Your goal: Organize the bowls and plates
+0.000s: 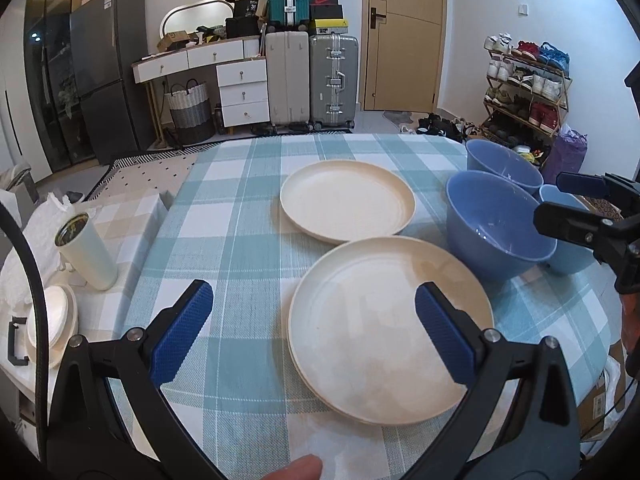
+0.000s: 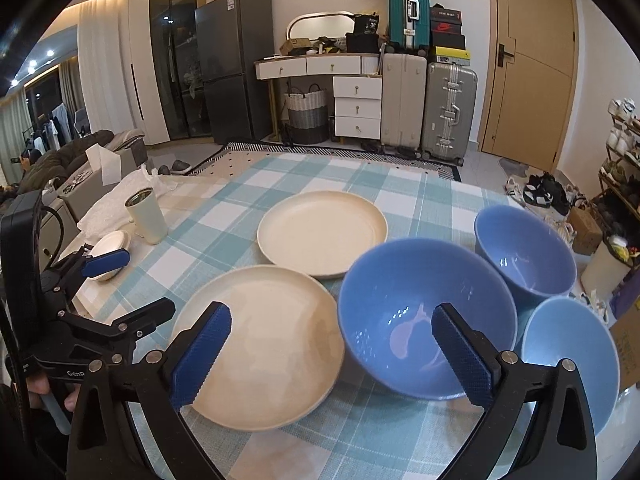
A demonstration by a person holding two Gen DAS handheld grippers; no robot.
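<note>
1. Both hand-held grippers hang above the desk with jaws spread wide and nothing between them: the left hand-held gripper (image 1: 314,332) over the near plate (image 1: 390,312), the right hand-held gripper (image 2: 332,350) over the near bowl (image 2: 426,316).
2. The near plate appears to lie on a second plate, so stacking looks begun. The far plate (image 1: 347,205) sits alone, touching its far edge.
3. Three blue bowls stand unstacked at the right: the near bowl, a far bowl (image 2: 524,250) and a right bowl (image 2: 570,356).
4. A tumbler (image 1: 86,254) stands at the left desk edge, well apart; nothing blocks the dishes.
</note>
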